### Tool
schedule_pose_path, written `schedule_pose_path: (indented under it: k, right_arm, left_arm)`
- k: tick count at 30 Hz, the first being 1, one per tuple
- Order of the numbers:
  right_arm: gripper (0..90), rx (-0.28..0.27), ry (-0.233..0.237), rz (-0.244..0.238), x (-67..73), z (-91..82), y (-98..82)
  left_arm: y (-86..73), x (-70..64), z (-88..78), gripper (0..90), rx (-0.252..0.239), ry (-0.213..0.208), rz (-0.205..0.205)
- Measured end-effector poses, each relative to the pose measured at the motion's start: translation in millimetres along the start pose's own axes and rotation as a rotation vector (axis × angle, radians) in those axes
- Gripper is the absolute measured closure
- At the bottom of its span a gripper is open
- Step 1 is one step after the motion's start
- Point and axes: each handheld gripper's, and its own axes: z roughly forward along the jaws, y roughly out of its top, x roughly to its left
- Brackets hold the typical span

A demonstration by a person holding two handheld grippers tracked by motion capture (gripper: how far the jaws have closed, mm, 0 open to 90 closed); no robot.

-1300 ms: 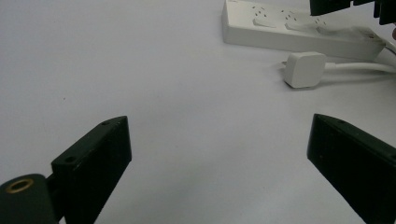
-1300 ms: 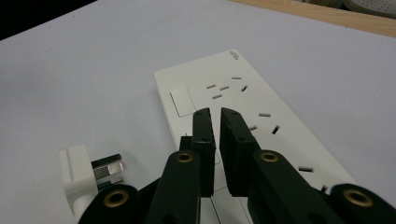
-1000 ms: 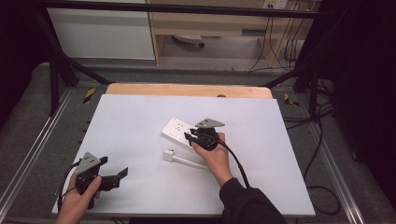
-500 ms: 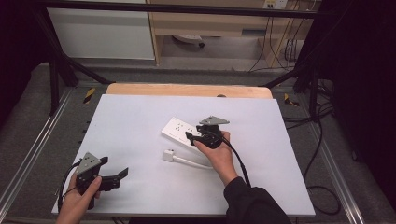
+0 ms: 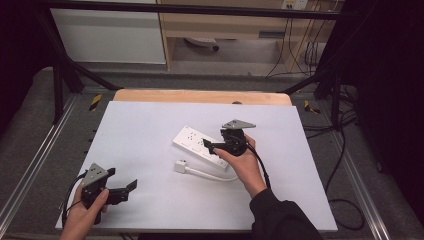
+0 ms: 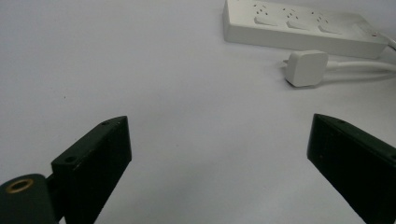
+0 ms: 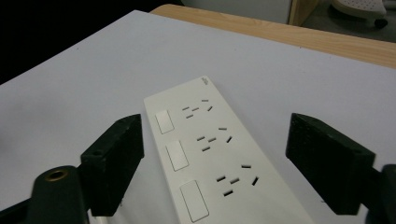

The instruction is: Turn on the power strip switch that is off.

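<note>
Tabletop (image 5: 150,130) carries a white power strip (image 5: 200,145) near its middle. Right hand-held gripper (image 5: 212,146) has crept forward over it, jaws spread wide astride the strip, probably about to grasp. Left hand-held gripper (image 5: 127,187) stays released near the front-left corner. Plug (image 5: 180,166) lies beside the strip.

Both grippers' fingers (image 6: 93,163) wide apart

Even overhead light on the white table (image 5: 150,130), soft shadows, dark surroundings, close jaws slightly blurred.

White table (image 5: 150,125); power strip (image 5: 200,145), plug (image 5: 180,166) on it
</note>
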Motion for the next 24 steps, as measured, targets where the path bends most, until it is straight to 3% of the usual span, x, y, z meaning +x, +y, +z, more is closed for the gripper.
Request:
schedule_pose_path:
  k: [7, 19, 22, 24]
  right_arm:
    - [5.0, -0.009, -0.031, -0.019, -0.6, -13.7, 3.8]
    - [5.5, -0.081, -0.105, -0.035, -19.6, -54.5, -3.2]
    - [5.6, -0.035, -0.081, -0.022, -28.0, -65.0, -10.2]
    - [5.7, -0.039, -0.088, -0.025, -32.5, -72.2, -16.6]
  left_arm:
    - [0.0, 0.0, 0.1, 6.4, 0.0, 0.0, 0.0]
    - [-0.1, 0.0, 0.2, 6.4, 0.001, 0.002, 0.001]
    - [-0.2, -0.1, 0.3, 6.4, 0.002, 0.002, 0.0]
    - [-0.2, -0.1, 0.2, 6.4, 0.002, 0.003, 0.001]
